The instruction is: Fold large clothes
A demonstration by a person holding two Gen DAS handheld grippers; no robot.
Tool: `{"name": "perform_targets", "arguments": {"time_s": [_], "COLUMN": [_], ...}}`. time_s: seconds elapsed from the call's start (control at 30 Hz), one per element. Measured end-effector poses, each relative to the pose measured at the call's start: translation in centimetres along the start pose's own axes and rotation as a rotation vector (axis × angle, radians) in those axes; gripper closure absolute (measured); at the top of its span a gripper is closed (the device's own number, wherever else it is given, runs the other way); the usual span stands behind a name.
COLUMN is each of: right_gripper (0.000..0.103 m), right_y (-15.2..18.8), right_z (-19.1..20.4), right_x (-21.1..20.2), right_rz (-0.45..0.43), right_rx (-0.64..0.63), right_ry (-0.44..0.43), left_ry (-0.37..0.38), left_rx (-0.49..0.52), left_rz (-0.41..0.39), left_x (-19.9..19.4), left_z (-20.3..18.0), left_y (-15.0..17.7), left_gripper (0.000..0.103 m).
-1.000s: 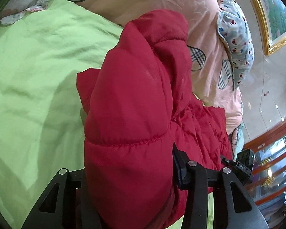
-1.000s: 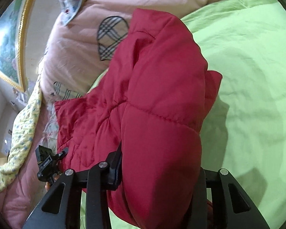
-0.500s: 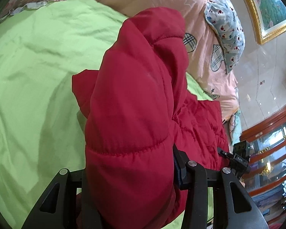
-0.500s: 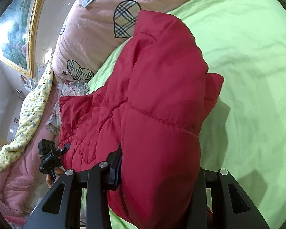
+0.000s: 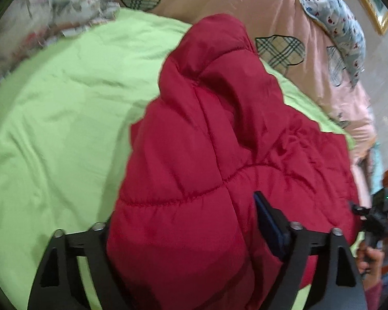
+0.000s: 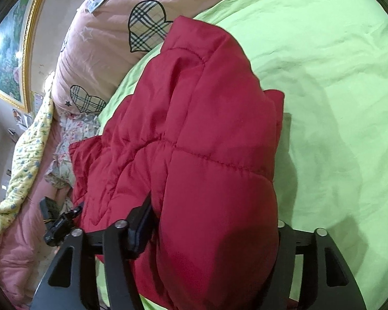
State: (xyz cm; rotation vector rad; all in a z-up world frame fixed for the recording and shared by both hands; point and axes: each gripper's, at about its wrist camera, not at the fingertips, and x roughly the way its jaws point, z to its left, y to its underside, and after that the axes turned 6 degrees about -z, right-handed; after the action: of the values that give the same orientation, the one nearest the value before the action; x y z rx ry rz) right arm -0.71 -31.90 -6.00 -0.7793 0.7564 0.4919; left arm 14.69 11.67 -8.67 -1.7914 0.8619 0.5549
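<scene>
- Grippers, left (image 5: 191, 235) and right (image 6: 209, 232), are each clamping a thick fold of the red jacket (image 5: 219, 155).
- Jacket is hanging above the green sheet (image 6: 336, 90), beside pink pillows (image 5: 245, 5).

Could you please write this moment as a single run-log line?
stage: mid-fold | left gripper: shut on red padded jacket | right gripper: shut on red padded jacket | surface: green bedsheet | nearby: pink quilt

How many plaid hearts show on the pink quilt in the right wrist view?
2 whole: a large heart by the jacket's top, a smaller heart lower left. A sliver at the quilt's left edge may be another.
</scene>
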Motion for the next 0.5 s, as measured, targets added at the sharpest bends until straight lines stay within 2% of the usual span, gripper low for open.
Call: {"name": "perform_targets", "arguments": {"time_s": [0.07,0.2,0.4,0.5], "right_gripper": [0.025,0.013,0.010,0.007], "right_y": [0.2,0.0,-0.7,-1.0], "right_z": [0.2,0.7,1.9,2.9], "right_x": [-0.4,-1.6,-3.3,-3.1], "right_rz": [-0.014,-0.061,-0.166,-0.190], "right_rx": [-0.015,-0.060,-0.119,-0.160], "right_ry": [0.039,0.129,0.235,0.251], "left_ry": [-0.060,-0.112,-0.171,-0.146], "left_rx": [0.029,0.056,0.087,0.063], "left_rz": [-0.031,-0.064,-0.136,-0.165], "left_x": [-1.1,-2.5,-4.9,-5.1], "left_z": [-0.4,-1.6,-3.0,-3.7], "left_y": [0.2,0.4,1.3,1.2], "left_gripper": [0.005,0.004,0.004,0.004]}}
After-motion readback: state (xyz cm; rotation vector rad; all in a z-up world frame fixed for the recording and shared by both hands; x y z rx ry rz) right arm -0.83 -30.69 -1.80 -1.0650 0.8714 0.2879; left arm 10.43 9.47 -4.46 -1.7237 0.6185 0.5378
